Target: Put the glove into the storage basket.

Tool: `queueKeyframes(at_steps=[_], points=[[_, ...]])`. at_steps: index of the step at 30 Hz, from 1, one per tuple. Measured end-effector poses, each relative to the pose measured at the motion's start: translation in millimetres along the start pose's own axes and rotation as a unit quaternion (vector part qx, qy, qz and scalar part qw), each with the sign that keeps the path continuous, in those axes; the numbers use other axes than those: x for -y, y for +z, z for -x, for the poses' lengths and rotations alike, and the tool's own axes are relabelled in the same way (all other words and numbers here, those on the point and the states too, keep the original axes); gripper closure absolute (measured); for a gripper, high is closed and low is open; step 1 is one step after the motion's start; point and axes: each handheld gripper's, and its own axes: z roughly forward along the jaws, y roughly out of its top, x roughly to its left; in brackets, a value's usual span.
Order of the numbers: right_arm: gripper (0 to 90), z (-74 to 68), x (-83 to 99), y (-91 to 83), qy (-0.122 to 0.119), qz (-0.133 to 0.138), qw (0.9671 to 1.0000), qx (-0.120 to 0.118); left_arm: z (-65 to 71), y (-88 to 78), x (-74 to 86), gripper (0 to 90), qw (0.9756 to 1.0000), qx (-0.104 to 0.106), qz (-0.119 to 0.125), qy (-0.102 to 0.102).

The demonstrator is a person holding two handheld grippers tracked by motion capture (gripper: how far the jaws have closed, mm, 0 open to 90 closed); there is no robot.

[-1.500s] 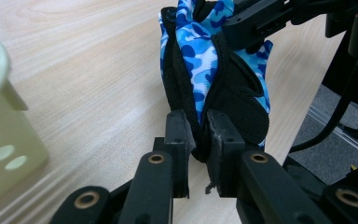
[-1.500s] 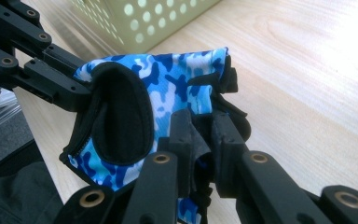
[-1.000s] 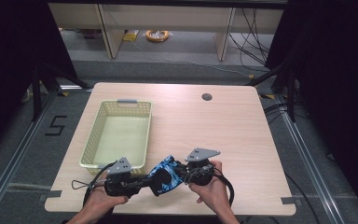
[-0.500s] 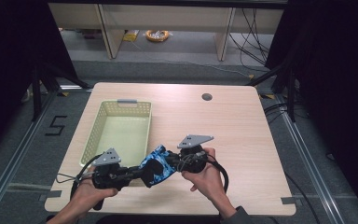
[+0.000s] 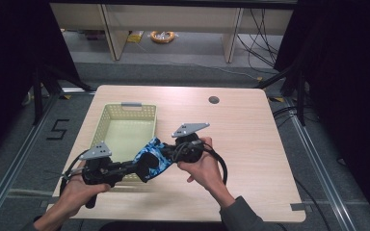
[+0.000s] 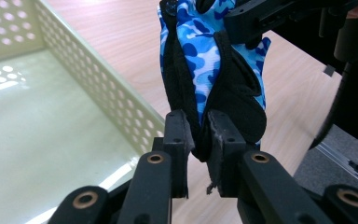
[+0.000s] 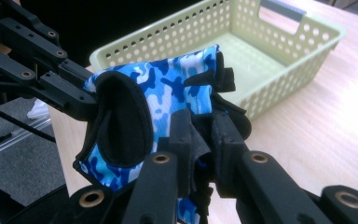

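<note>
I have the blue camouflage glove stretched between my two grippers, just below the middle of the high view, over the near right corner of the pale green basket. My left gripper comes in from the lower left of that frame and my right gripper from the centre. In the left gripper view, its fingers are narrow and clamped on a black-edged fold of the glove at the middle of the frame, with the basket filling the left half and the tabletop on the right. In the right gripper view, its fingers are also narrow, pinching the glove at the lower centre, with the basket at the upper right. The glove hangs clear of the tabletop.
</note>
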Motion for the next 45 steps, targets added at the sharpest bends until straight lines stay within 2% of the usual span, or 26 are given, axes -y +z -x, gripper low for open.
queueKeyframes(at_steps=[4,9,11,12,16,18,22,27,28,29,34,36,39,41,44,45], points=[[80.9,1.9,-15.9,8.8,-0.009,-0.002,0.9999,-0.005,-10.5,-6.3,-4.3,78.3,0.9999,-0.005,0.003,-0.01],[80.9,3.5,-30.8,25.6,-0.013,-0.014,0.9997,-0.012,-25.6,-13.7,-6.1,78.3,0.9996,-0.023,0.0,-0.016],[80.9,4.0,-36.3,32.4,-0.012,-0.019,0.9996,-0.015,-31.6,-15.2,-4.7,78.3,0.9994,-0.026,0.001,-0.023],[80.8,4.1,-38.5,37.7,-0.014,-0.013,0.9997,-0.016,-34.5,-16.6,-4.8,78.3,0.9993,-0.027,-0.003,-0.025],[80.8,5.7,-48.9,52.6,-0.016,-0.032,0.9991,-0.022,-45.7,-20.4,-2.0,78.3,0.9986,-0.038,-0.002,-0.036],[80.8,7.8,-53.6,62.4,-0.029,-0.032,0.9987,-0.025,-51.4,-22.1,0.2,78.2,0.9983,-0.042,-0.005,-0.04],[80.8,8.1,-59.9,81.1,-0.025,-0.048,0.9981,-0.028,-63.7,-23.8,5.3,78.1,0.9973,-0.049,-0.008,-0.054],[80.7,7.4,-62.0,101.1,-0.019,-0.065,0.9973,-0.029,-77.7,-23.2,12.8,78.1,0.9959,-0.055,-0.02,-0.069],[80.7,8.1,-61.4,106.5,-0.019,-0.062,0.9975,-0.027,-79.4,-22.2,14.5,78.1,0.9956,-0.059,-0.02,-0.07],[80.7,9.0,-61.7,109.7,-0.018,-0.072,0.9969,-0.026,-81.2,-21.4,16.1,78.0,0.9955,-0.058,-0.023,-0.071],[80.7,12.0,-58.3,130.3,-0.013,-0.09,0.9956,-0.022,-89.1,-15.8,23.8,77.7,0.9942,-0.062,-0.034,-0.081],[80.7,12.4,-56.9,135.9,-0.007,-0.1,0.9947,-0.023,-91.8,-14.0,26.4,77.7,0.9936,-0.061,-0.04,-0.086],[80.7,13.7,-54.8,142.9,-0.015,-0.109,0.9937,-0.023,-94.9,-11.9,29.1,77.6,0.9931,-0.06,-0.046,-0.09],[80.6,12.5,-53.3,146.4,-0.007,-0.121,0.9924,-0.022,-95.0,-9.5,31.2,77.5,0.9924,-0.065,-0.049,-0.093],[80.6,12.5,-50.6,151.3,-0.008,-0.129,0.9915,-0.02,-96.2,-6.0,33.3,77.2,0.9918,-0.064,-0.06,-0.093],[80.6,12.3,-49.1,153.7,-0.009,-0.133,0.9909,-0.019,-98.0,-6.2,33.5,77.2,0.9923,-0.065,-0.067,-0.082]])
